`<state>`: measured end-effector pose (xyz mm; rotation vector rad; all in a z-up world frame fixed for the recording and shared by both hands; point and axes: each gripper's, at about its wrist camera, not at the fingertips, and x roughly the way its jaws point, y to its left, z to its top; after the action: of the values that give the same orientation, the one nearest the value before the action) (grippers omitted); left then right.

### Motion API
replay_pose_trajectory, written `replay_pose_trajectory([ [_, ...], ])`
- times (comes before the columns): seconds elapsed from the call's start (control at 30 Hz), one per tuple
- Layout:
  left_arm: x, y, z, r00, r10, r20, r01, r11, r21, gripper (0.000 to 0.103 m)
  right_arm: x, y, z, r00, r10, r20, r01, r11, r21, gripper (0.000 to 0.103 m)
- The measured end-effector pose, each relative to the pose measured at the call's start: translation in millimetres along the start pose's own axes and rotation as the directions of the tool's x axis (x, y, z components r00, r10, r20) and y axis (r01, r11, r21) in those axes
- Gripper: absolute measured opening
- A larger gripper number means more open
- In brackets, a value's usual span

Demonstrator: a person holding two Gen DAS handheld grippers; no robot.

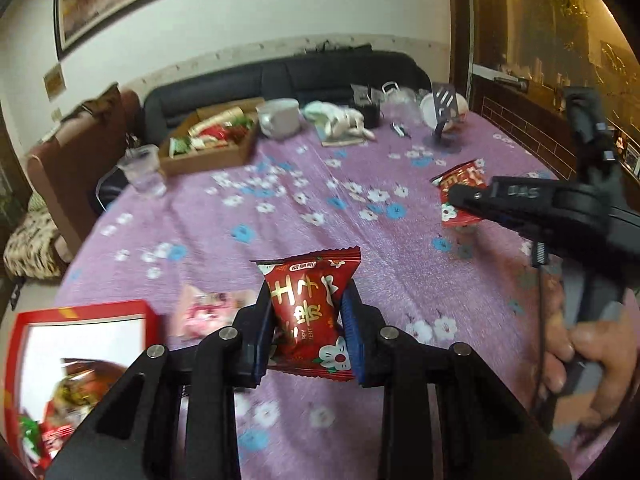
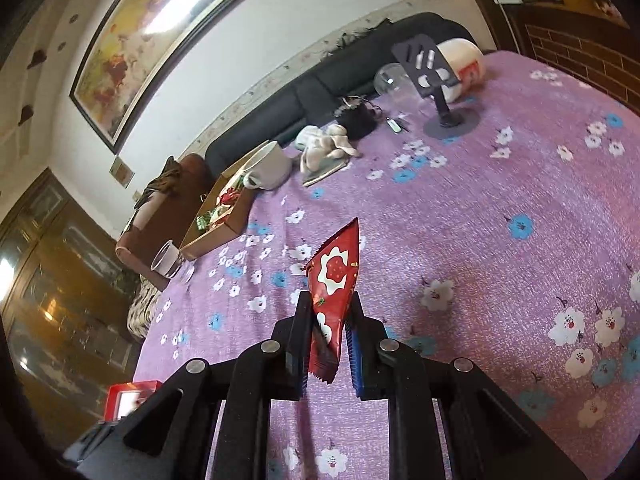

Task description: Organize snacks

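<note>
hand-held gripper [image 1: 308,322] | black frame | blue ribbed pads | silver screws | thin black cable

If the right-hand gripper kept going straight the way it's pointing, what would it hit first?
Probably the purple flowered tablecloth: the right gripper, gripping a red snack packet, points down at bare cloth. Depth is uncertain.

Snack packets: two red in my grip, more boxed

One red packet [image 1: 310,312] pinched upright; second red packet [image 2: 334,296] held edge-on; cardboard tray [image 1: 208,136] and red box [image 1: 80,360] hold others.
</note>
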<state>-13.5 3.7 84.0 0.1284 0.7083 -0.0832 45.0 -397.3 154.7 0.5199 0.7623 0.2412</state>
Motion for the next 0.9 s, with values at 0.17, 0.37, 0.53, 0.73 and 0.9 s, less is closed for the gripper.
replay_pose_trajectory([
  [0.17,-29,4,-7,0.999,0.002,0.054,-0.003,1.0,0.014,0.029,-4,10,-5,1.0,-0.004,0.005,0.004,0.999,-0.035,0.016],
  [0.37,-48,11,-13,0.996,-0.01,0.09,0.009,1.0,0.012,0.029,-28,17,-18,1.0,-0.001,0.021,0.002,0.999,-0.043,0.016],
  [0.53,-57,15,-22,0.994,-0.031,0.1,0.032,0.999,-0.004,0.029,-52,22,-40,1.0,0.015,-0.002,-0.015,0.998,-0.055,0.016],
  [0.73,-57,14,-47,0.995,-0.084,0.055,0.085,0.996,-0.009,0.029,-73,13,-84,0.994,0.076,-0.079,-0.078,0.997,-0.029,0.016],
  [0.9,-51,15,-68,0.995,-0.1,0.002,0.1,0.995,-0.017,0.029,-77,1,-117,0.985,0.106,-0.138,-0.103,0.994,0.025,0.017],
])
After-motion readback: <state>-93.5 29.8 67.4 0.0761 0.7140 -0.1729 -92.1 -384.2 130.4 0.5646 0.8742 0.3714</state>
